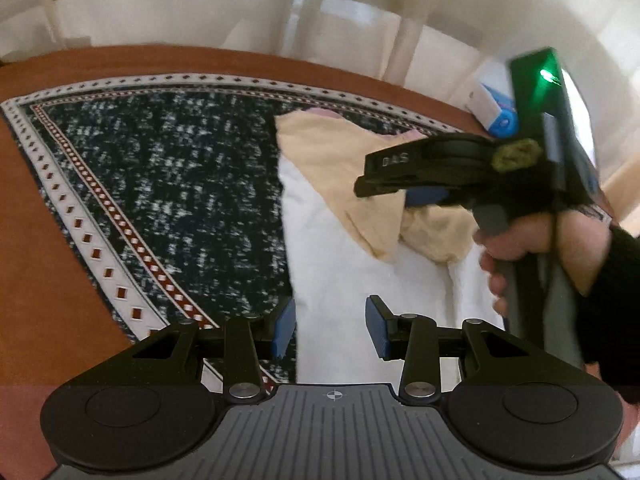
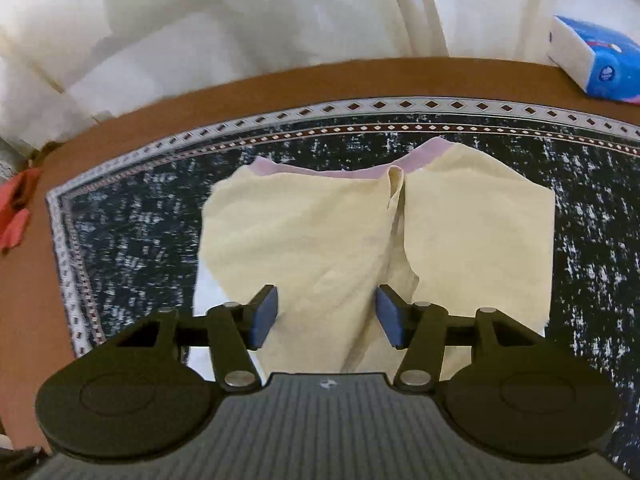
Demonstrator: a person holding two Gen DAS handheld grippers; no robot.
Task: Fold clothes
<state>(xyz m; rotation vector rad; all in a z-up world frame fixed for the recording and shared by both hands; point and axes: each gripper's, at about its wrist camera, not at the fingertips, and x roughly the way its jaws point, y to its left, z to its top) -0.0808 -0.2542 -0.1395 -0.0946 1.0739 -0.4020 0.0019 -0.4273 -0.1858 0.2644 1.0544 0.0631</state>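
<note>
Blue-padded jaws of the left gripper (image 1: 331, 326) are standing apart at the bottom of the left wrist view, hanging over the edge of a white garment (image 1: 340, 272) with nothing pinched between them. At the centre right of that frame, the right gripper (image 1: 404, 194) is reaching in sideways, gripped by a hand (image 1: 532, 240) in a dark sleeve (image 1: 608, 304). In the right wrist view its jaws are also standing apart, with the pale yellow shirt (image 2: 320, 232) lying loose between the pads, not pressed. That shirt, trimmed with a pink collar (image 2: 340, 170), is lying in the middle of the frame on a dark speckled cloth (image 2: 132, 216) covering the brown surface (image 2: 160, 108). A blue and white tissue pack (image 2: 592, 64) is sitting at the upper right.
</note>
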